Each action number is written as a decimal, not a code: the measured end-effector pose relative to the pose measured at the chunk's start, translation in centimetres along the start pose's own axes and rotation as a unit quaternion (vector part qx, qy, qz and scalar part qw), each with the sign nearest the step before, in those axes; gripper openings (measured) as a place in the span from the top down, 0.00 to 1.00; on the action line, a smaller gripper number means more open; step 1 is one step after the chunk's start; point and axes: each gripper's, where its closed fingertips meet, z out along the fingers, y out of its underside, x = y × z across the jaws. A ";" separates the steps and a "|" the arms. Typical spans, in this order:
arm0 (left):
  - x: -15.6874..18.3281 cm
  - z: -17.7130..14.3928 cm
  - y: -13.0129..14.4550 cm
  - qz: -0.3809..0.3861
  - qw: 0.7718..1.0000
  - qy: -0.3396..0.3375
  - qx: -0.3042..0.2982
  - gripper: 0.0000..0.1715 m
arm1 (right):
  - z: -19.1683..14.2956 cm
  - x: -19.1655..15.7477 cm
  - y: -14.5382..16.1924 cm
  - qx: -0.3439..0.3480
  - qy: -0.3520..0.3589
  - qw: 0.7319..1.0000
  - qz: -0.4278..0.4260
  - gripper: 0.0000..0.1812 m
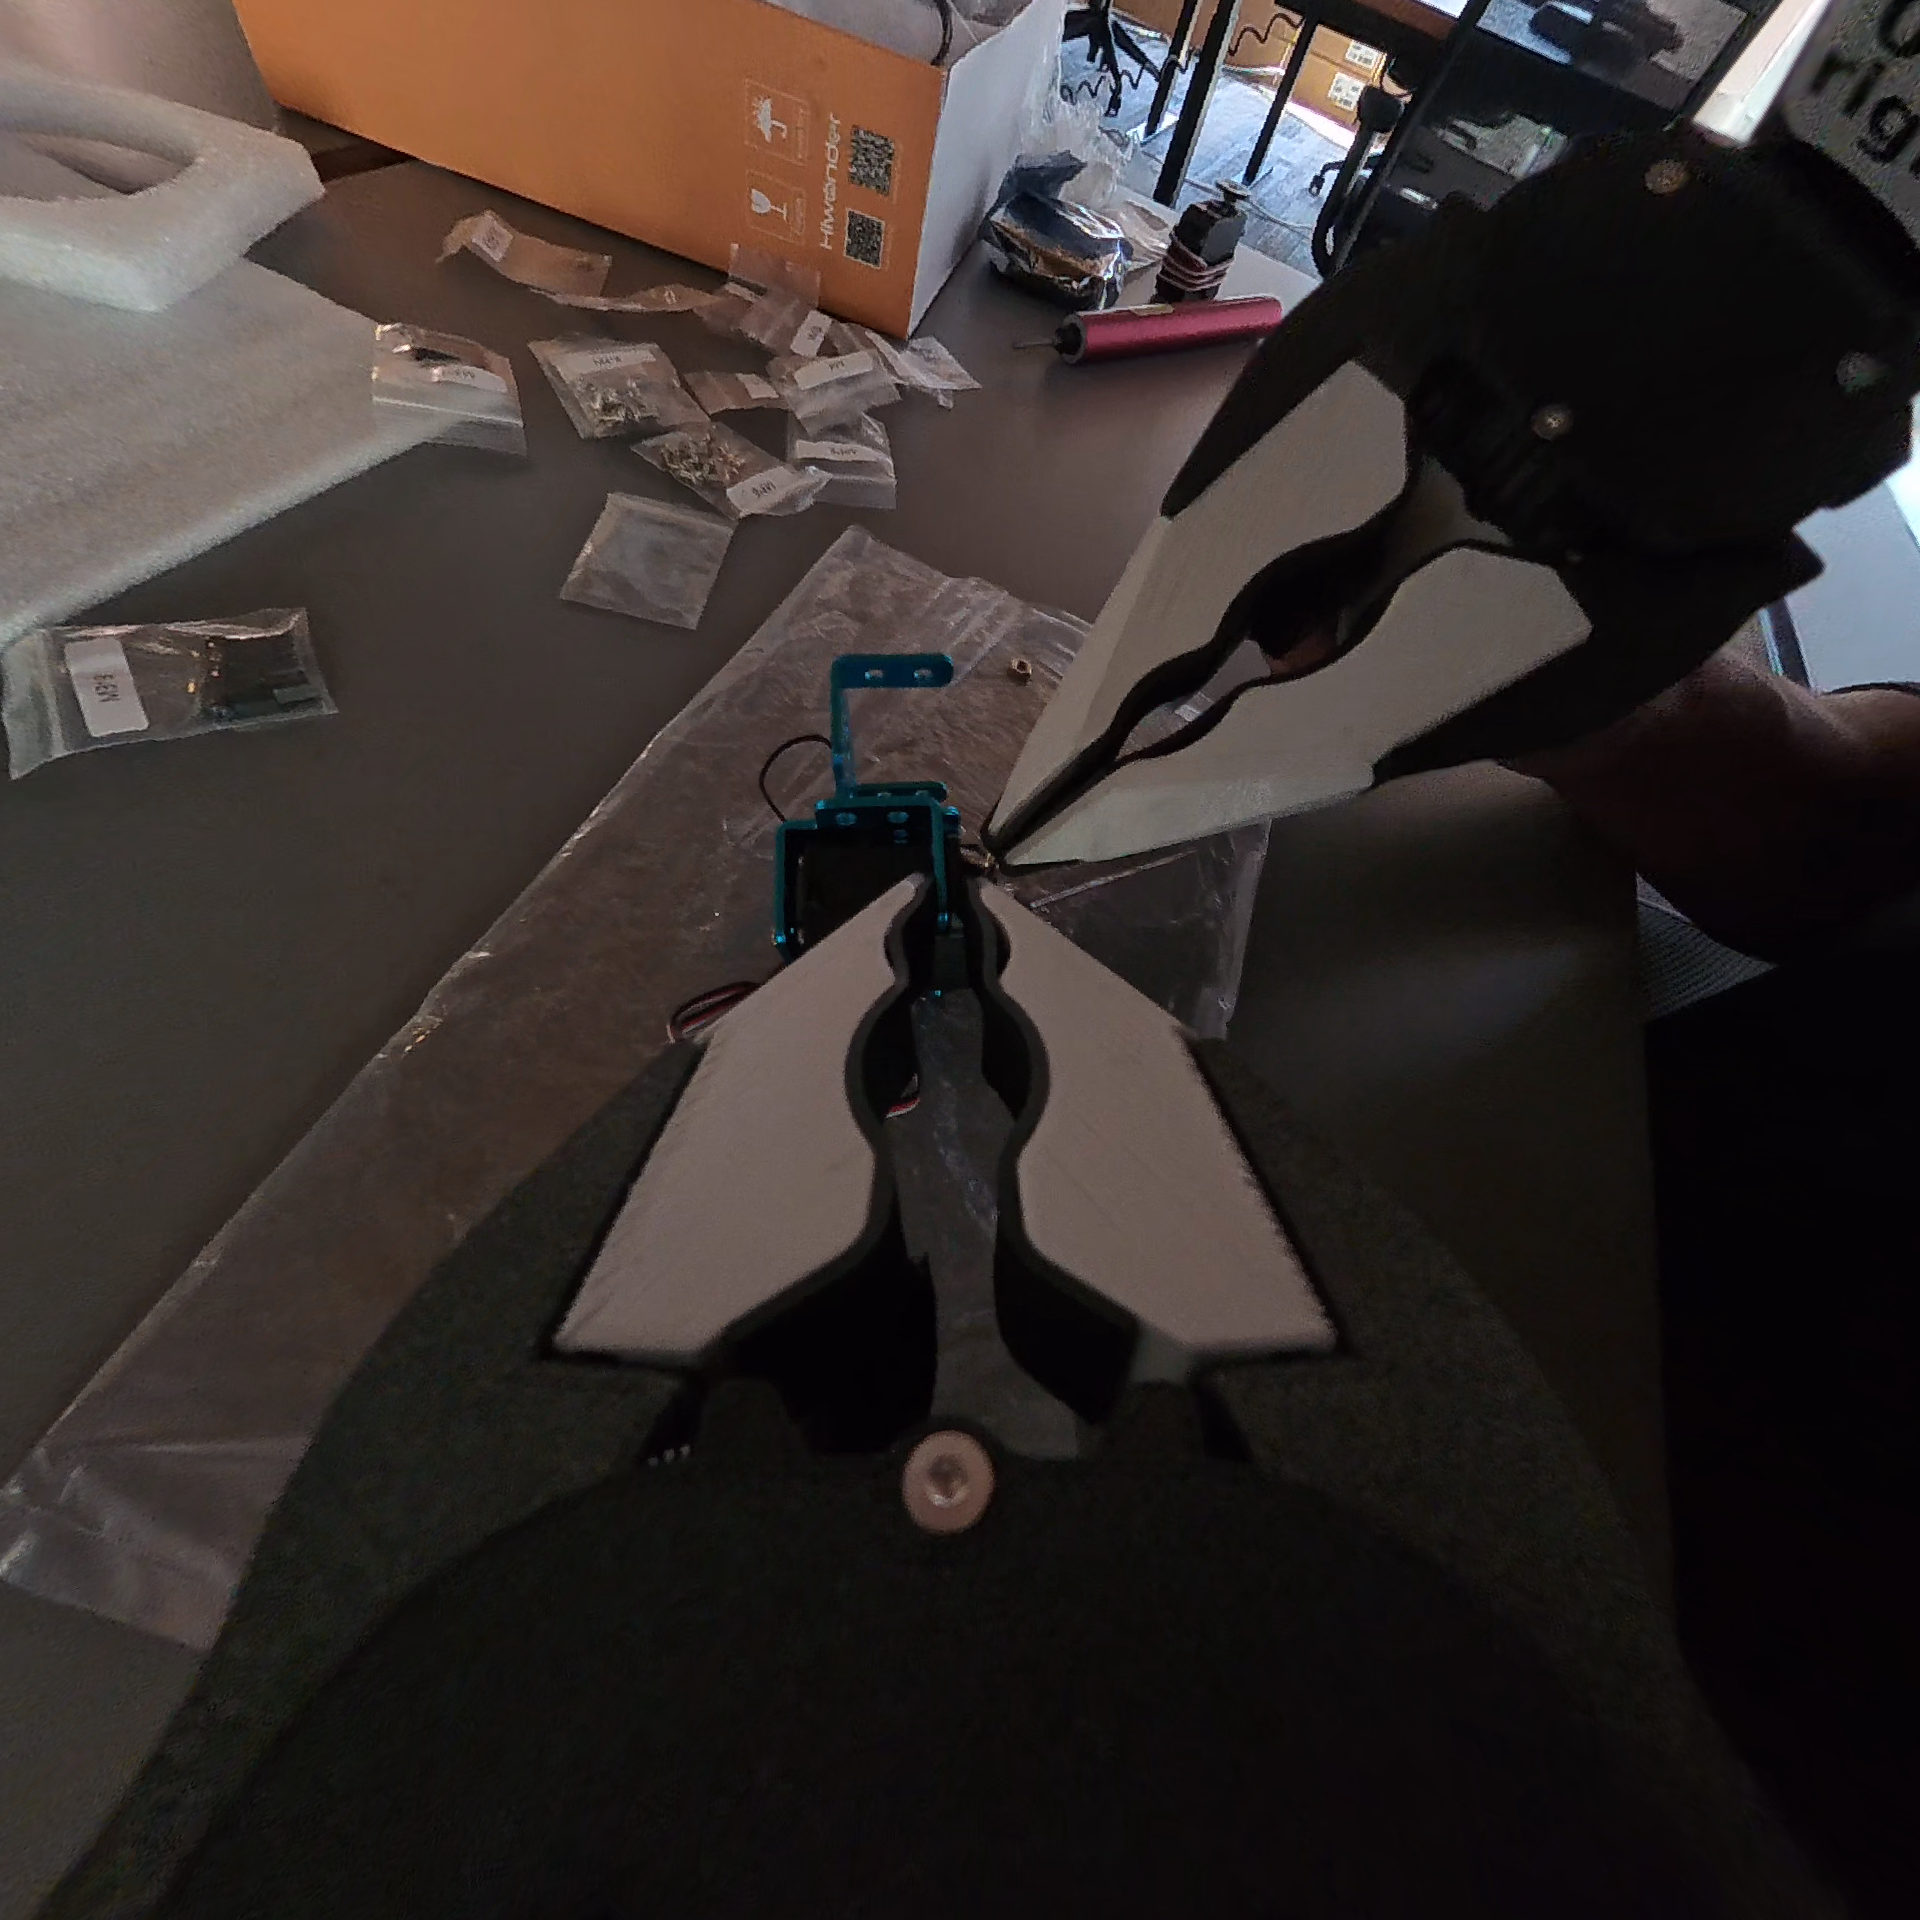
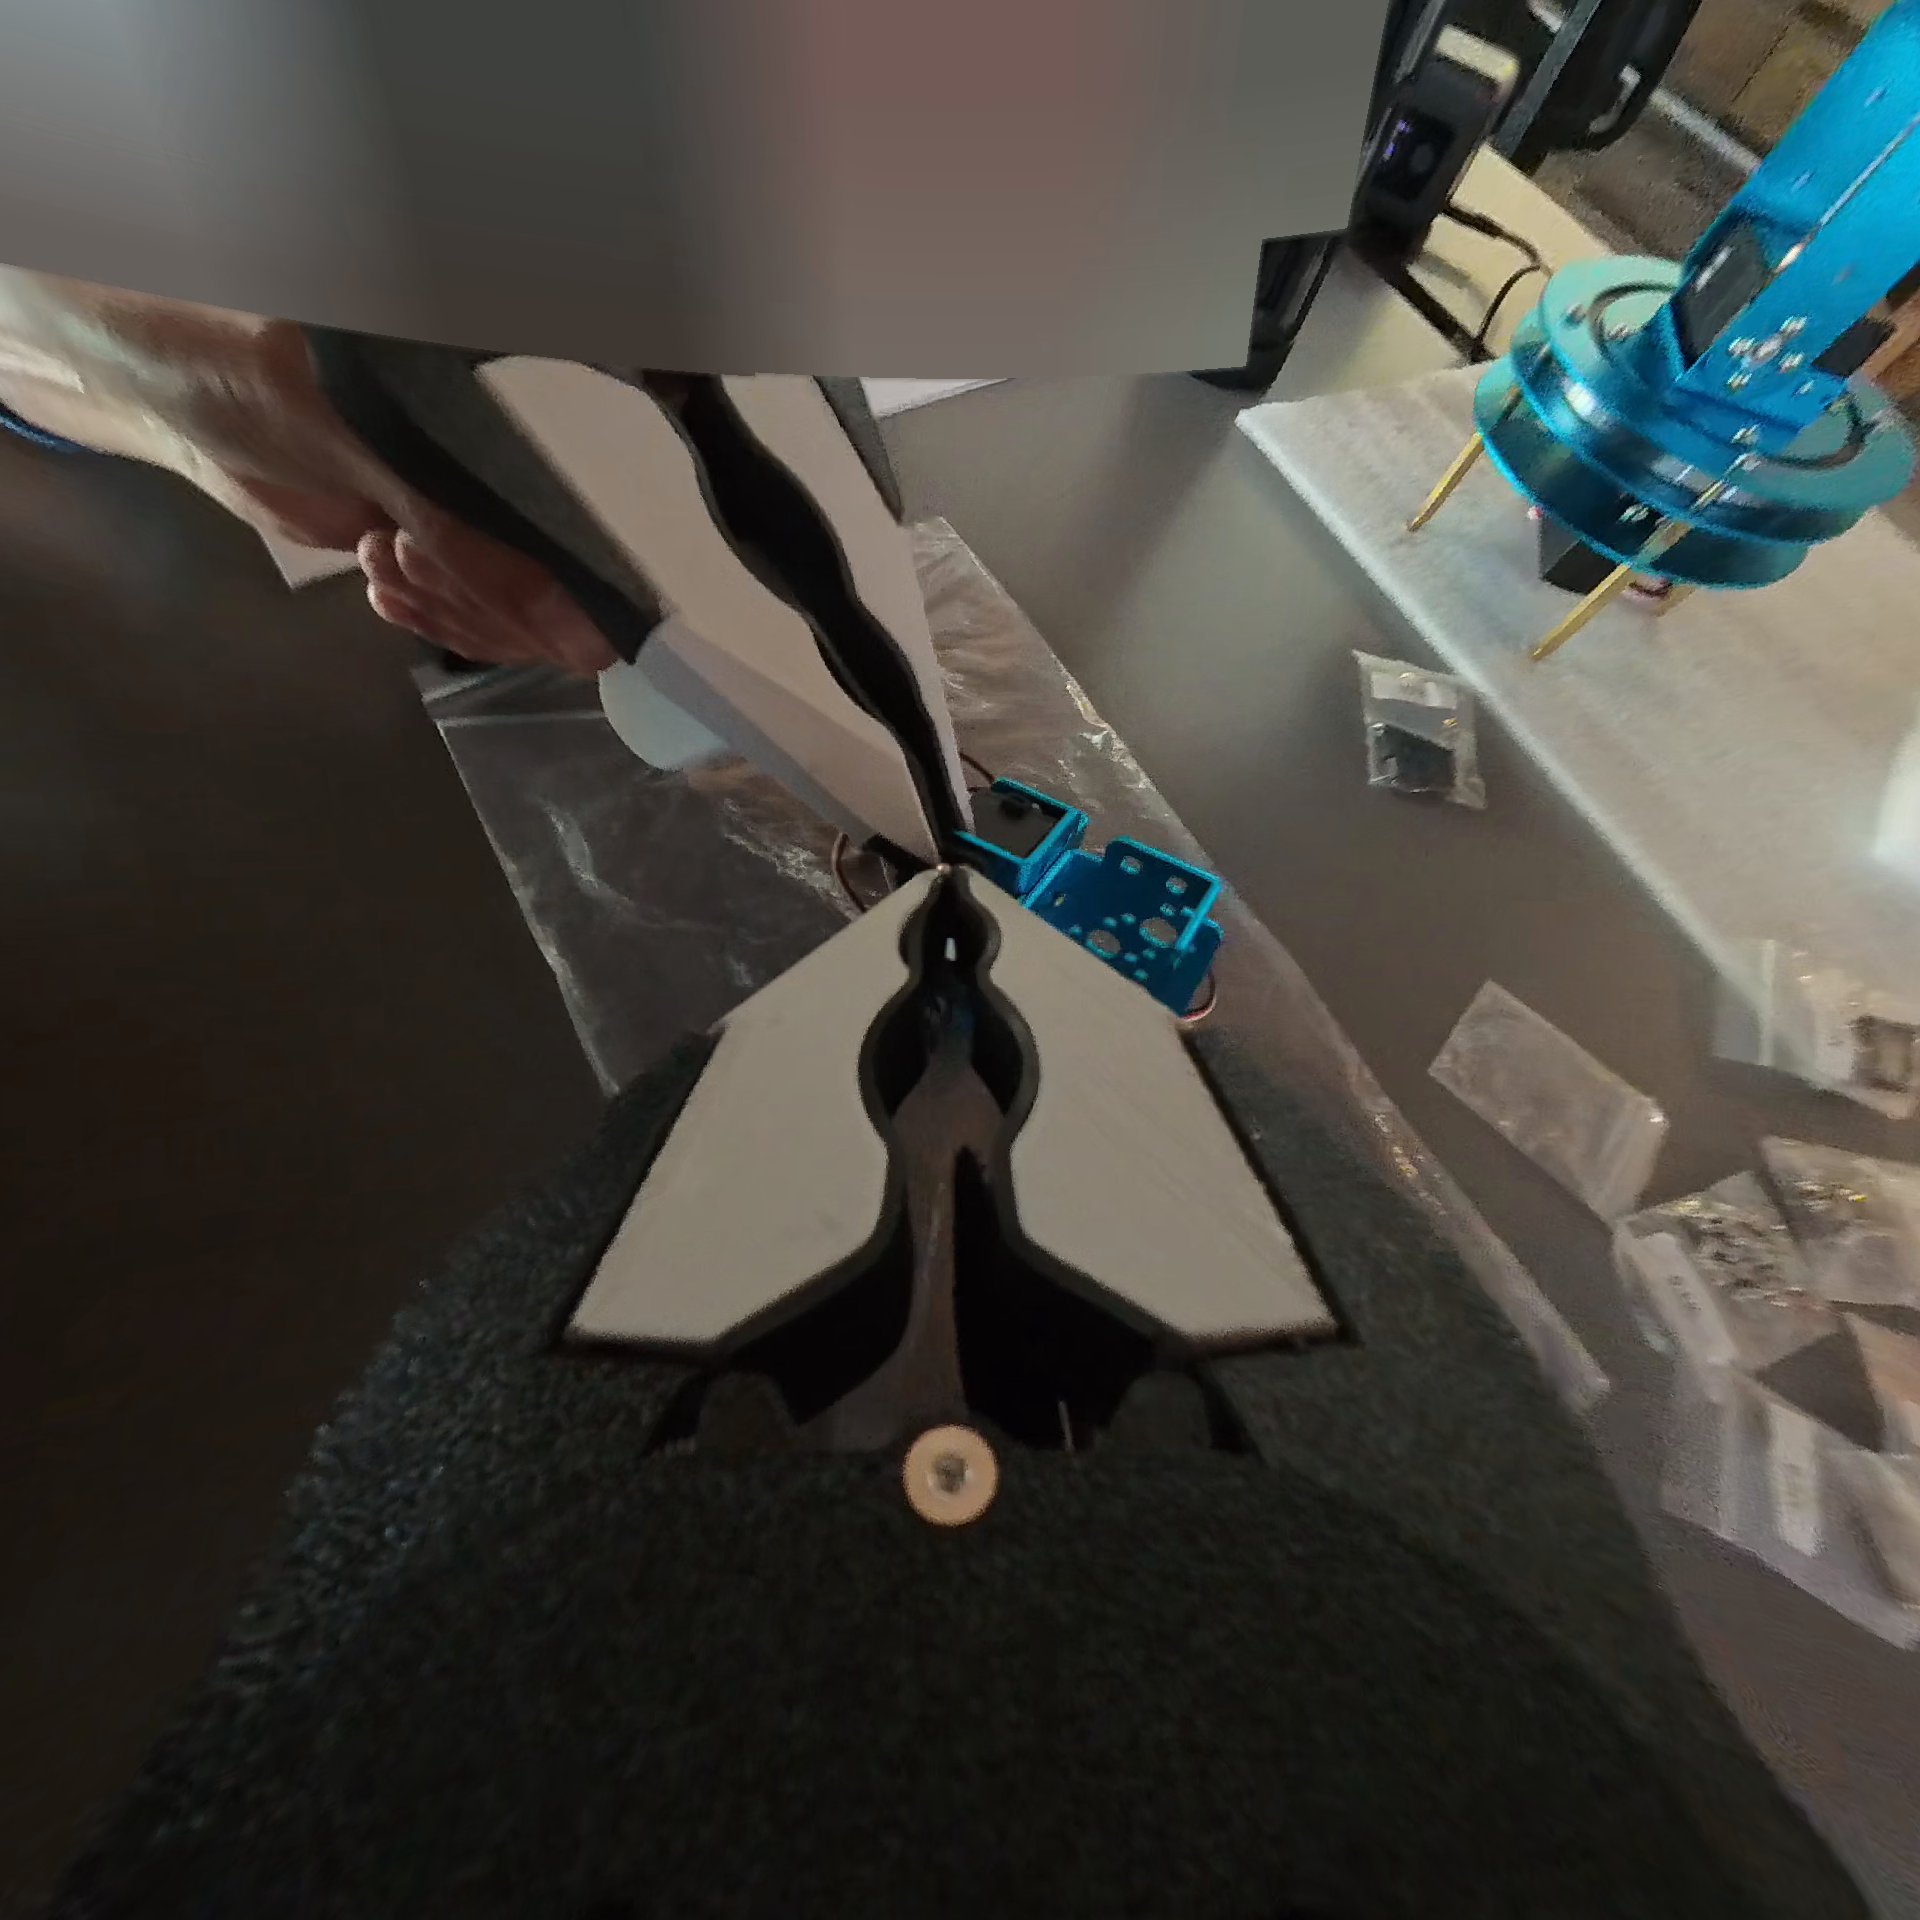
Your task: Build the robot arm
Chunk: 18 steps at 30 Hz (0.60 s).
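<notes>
servo bracket: blue metal bracket assembly with a black servo body inside, lying on a clear plastic bag on the bench; also seen in right wrist view.
long axis: runs away from the left claw, roughly in line with its fingers; an L-shaped blue arm stands up at the far end.
left claw: narrow, tips closed onto the near right edge of the bracket; looks like it grips that edge, contact partly hidden by the fingers.
right claw: tips nearly together, pinching something tiny and brass-coloured at the very tip; cannot tell what it is, too small.
claw to claw: right claw comes in from the right and above in left wrist view; its tips sit just beside the left claw tips, at the bracket's right side.
nearer claw: both at the bracket; left is on it, right touches or almost touches the corner next to it.
wires: thin servo leads trail out left of the left claw.
small brass part: loose on the bag, beyond the bracket, to the right.
hardware bags: many small clear packets farther ahead and left of the left claw.
orange box: far ahead, at bench back.
red cylinder tool: far ahead right.
white foam: far left.
blue turntable base: on brass standoffs, well apart, upper right of the right claw.
</notes>
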 end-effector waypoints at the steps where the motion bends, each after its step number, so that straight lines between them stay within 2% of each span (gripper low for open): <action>1: 0.0 0.0 0.0 0.001 1.000 0.002 0.000 0.98 | 0.1 0.0 0.1 0.000 -0.006 1.000 0.014 1.00; 4: 0.0 0.0 0.0 0.016 1.000 0.003 -0.002 0.98 | 0.0 0.3 0.2 0.000 -0.003 1.000 0.013 0.99; 7: 0.1 0.1 0.1 0.032 0.999 0.005 -0.008 0.98 | -0.2 0.9 0.1 0.004 0.020 1.000 -0.005 0.94; 11: 0.3 0.3 0.1 0.049 0.999 0.012 -0.009 0.98 | -0.2 0.8 0.2 0.004 0.016 0.999 -0.041 0.90; 15: 0.3 0.4 0.0 0.043 0.999 0.013 -0.008 0.98 | -0.1 1.0 0.3 -0.005 -0.015 1.000 -0.024 0.88; 18: 0.4 0.3 0.1 0.046 0.999 0.022 -0.012 0.98 | 0.1 0.7 0.3 0.015 -0.048 0.999 0.010 0.90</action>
